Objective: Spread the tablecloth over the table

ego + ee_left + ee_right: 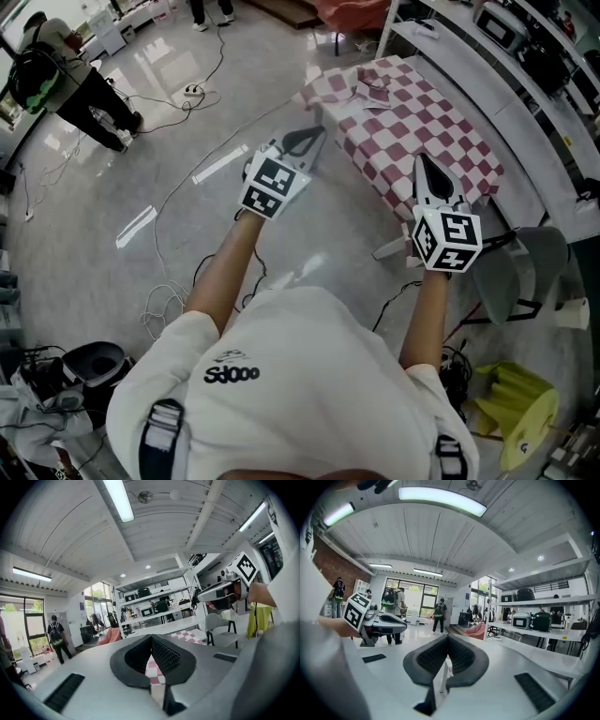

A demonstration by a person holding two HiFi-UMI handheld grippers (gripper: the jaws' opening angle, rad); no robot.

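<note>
A red-and-white checked tablecloth [422,122] covers a small table at the upper right of the head view, and a small folded checked piece [375,91] lies on its far end. My left gripper [317,134] hovers over the floor just left of the table's near corner, shut and holding nothing. In the left gripper view [151,638] a strip of the cloth [153,666] shows below the closed jaws. My right gripper [421,159] points over the cloth's near edge. In its own view [447,638] the jaws meet, with nothing seen between them.
A grey chair [525,272] stands right of the table, and white shelving [525,84] with appliances runs behind it. Cables [202,84] trail over the glossy floor. A person with a backpack [66,75] walks at the far left. A yellow object [520,403] sits at the lower right.
</note>
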